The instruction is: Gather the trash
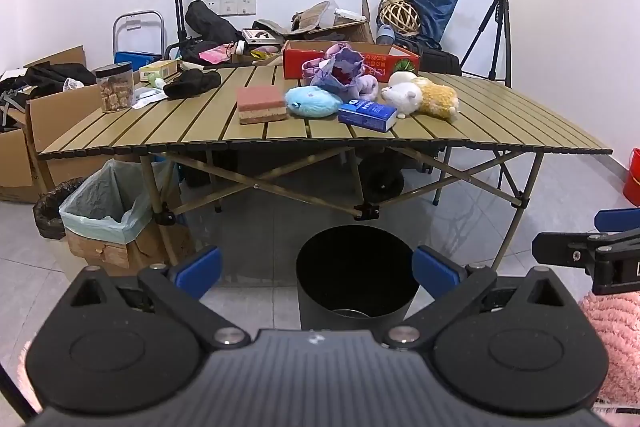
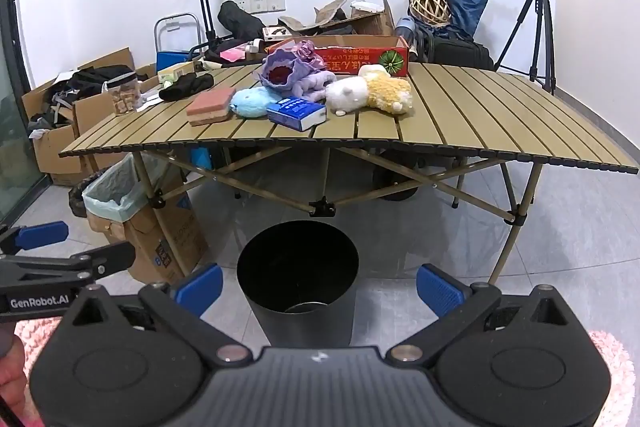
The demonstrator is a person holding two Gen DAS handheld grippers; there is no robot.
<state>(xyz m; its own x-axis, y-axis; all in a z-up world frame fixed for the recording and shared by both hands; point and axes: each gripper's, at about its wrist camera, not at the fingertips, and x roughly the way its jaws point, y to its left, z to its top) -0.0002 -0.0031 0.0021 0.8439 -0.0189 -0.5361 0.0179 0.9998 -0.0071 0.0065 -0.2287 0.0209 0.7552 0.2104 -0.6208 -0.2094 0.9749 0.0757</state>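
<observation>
A black round trash bin point(image 1: 356, 273) point(image 2: 298, 277) stands on the floor in front of a slatted folding table point(image 1: 208, 131) point(image 2: 460, 115). On the table lie a blue box point(image 1: 367, 113) point(image 2: 297, 113), a pink sponge block point(image 1: 261, 104) point(image 2: 210, 105), a blue plush point(image 1: 312, 101) point(image 2: 252, 101), a purple plush point(image 1: 344, 71) point(image 2: 288, 71), a white plush point(image 1: 403, 95) point(image 2: 346, 94) and a yellow plush point(image 1: 438, 99) point(image 2: 390, 91). My left gripper point(image 1: 316, 271) hangs open and empty, well short of the table, over the bin. My right gripper point(image 2: 319, 287) is likewise open and empty.
A cardboard box lined with a pale green bag point(image 1: 108, 211) point(image 2: 116, 199) stands by the table's left leg. A clear jar point(image 1: 115, 87) point(image 2: 126, 93), black cloth point(image 1: 192, 83) and a red carton point(image 1: 348, 61) sit on the table. A tripod point(image 1: 500, 27) point(image 2: 538, 23) stands at right.
</observation>
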